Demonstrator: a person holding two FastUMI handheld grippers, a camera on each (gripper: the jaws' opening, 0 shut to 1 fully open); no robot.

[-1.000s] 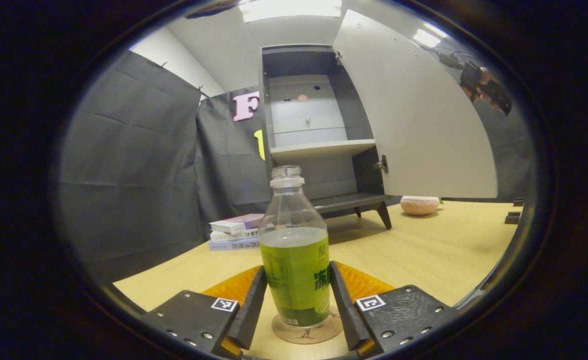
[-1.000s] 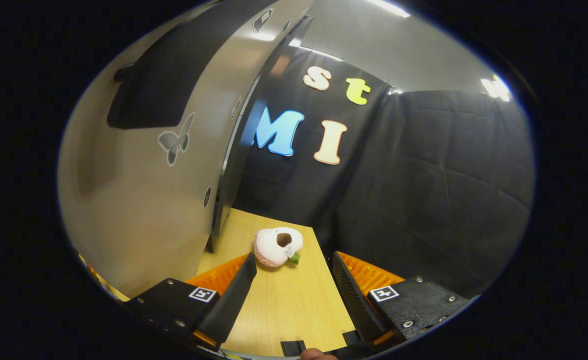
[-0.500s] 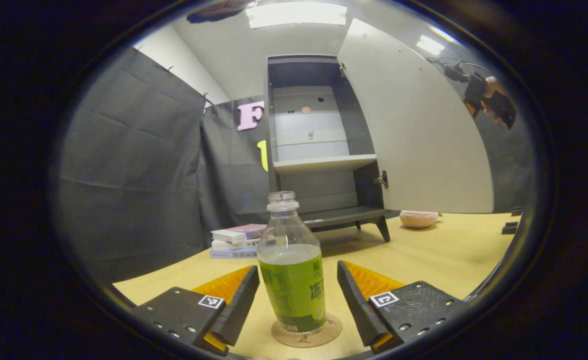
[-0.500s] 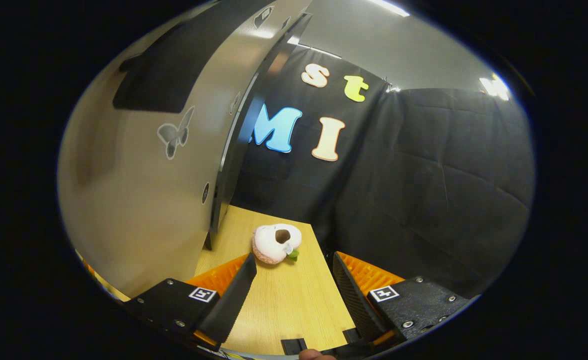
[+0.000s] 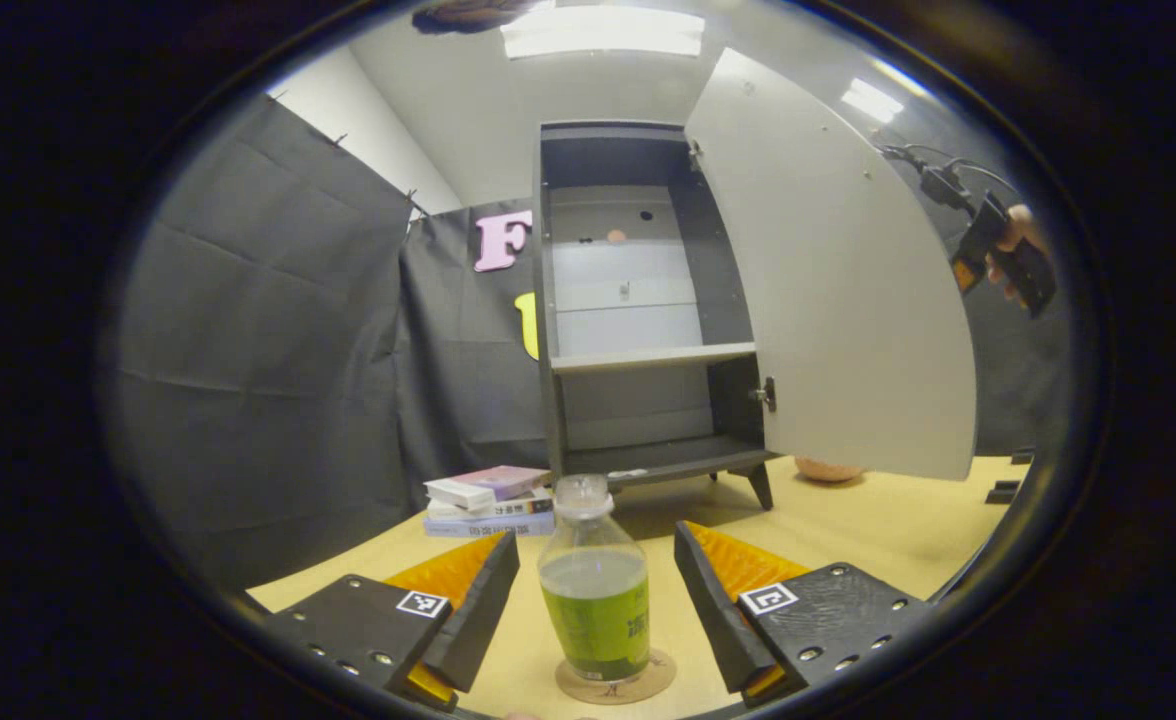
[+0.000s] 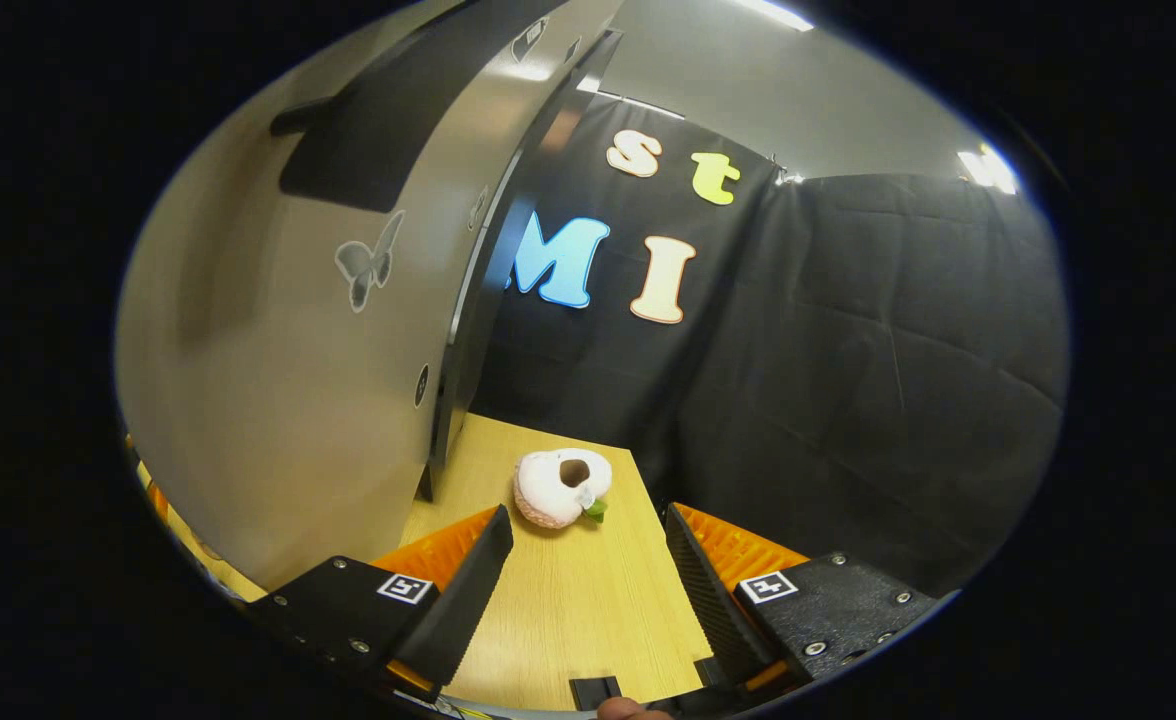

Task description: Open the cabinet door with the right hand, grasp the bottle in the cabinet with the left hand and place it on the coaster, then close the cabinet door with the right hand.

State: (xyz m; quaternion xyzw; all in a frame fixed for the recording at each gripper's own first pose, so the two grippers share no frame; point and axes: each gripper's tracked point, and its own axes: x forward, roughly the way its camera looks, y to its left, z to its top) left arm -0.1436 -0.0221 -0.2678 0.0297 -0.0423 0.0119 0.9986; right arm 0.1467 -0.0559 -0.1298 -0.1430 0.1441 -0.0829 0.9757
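In the left gripper view a capless bottle (image 5: 595,595) of green drink stands upright on a round cork coaster (image 5: 608,680). My left gripper (image 5: 596,600) is open, its fingers apart on either side of the bottle without touching it. Behind stands the dark cabinet (image 5: 638,300), its grey door (image 5: 833,290) swung wide open to the right. The right gripper (image 5: 998,255), held by a hand, hangs beyond the door's outer edge. In the right gripper view my right gripper (image 6: 588,570) is open over the table, and the door's outer face (image 6: 328,330) with its dark handle (image 6: 368,150) is at left.
A stack of books (image 5: 488,497) lies on the wooden table (image 5: 878,525) left of the cabinet. A pink plush toy (image 6: 561,487) rests on the table past the door, near the black cloth wall. Small dark blocks (image 5: 1003,490) sit at the table's right edge.
My left gripper let go of the bottle, opened, and drew back from it, leaving it on the coaster. The right gripper shifted slightly beside the open door.
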